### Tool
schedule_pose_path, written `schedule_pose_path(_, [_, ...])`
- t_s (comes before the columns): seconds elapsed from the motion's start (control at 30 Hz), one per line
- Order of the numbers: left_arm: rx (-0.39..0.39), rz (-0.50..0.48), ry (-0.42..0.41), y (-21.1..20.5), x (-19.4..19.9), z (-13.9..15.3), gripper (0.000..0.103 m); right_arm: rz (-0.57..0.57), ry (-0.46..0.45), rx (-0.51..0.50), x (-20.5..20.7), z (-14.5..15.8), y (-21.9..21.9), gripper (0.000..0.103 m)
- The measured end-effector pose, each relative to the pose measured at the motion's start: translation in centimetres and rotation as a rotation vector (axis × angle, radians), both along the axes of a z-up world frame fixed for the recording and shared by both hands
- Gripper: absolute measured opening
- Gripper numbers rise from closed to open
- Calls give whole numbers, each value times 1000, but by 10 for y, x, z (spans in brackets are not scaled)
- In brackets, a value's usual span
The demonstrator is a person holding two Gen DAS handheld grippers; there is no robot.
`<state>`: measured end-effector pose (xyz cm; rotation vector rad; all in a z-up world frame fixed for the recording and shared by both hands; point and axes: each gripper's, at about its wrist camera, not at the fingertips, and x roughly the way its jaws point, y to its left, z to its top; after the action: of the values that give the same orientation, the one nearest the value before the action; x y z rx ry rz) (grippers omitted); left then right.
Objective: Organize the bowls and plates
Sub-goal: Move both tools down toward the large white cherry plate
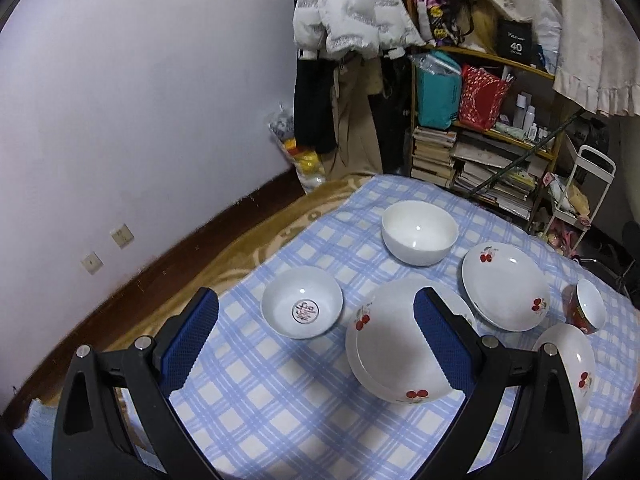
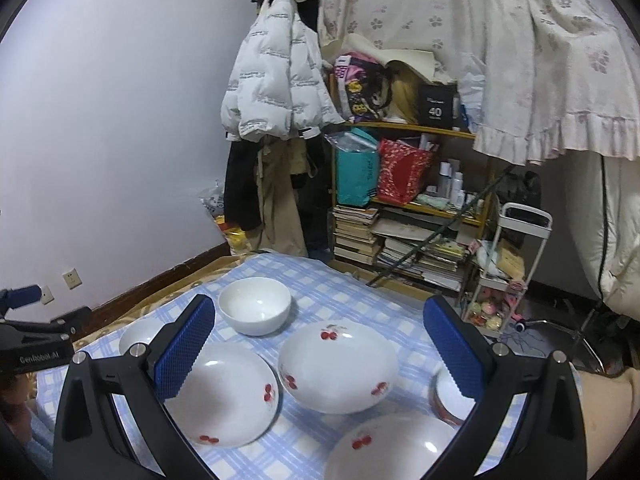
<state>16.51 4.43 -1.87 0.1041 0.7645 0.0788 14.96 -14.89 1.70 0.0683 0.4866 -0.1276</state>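
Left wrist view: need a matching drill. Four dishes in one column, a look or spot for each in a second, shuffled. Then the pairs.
Things:
1. plain white bowl
2. small bowl
3. red-sided bowl
4. stacked cherry plates

Descriptions:
A. lying on its side near the right edge
B. round printed mark inside its bottom
C. farthest back on the checked cloth, no pattern
D. partly behind the left gripper, right finger pad

Pairs: 1-C, 2-B, 3-A, 4-D
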Motion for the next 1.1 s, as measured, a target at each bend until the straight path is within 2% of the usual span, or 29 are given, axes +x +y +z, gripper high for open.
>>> schedule_pose_path(0.17, [-15,0,53,0,12,-26,97,43,27,16,21,-19,11,103])
schedule_pose_path(0.4, [-115,64,148,15,34,-62,97,138,152,-16,56,-58,28,80])
schedule_pose_path(0.43, [-118,81,160,17,38,-69,97,155,174,-10,60,-65,29,76])
schedule_pose_path(0.53, [-101,137,179,22,46,-86,97,202,242,19,76,-85,32,75])
schedule_pose_path(0.67, [-85,146,231,25,55,-104,97,256,311,51,99,-106,36,71])
schedule_pose_path(0.73, [-107,157,266,28,58,-113,97,277,346,56,111,-116,37,56])
schedule_pose_path(0.83, [-152,176,311,32,61,-124,97,316,393,53,123,-127,42,45])
schedule_pose_path(0.9, [-153,190,323,32,61,-129,97,350,427,38,132,-135,46,41])
schedule_pose_path(1.1, [-180,199,395,28,63,-152,97,398,518,-8,153,-160,53,41])
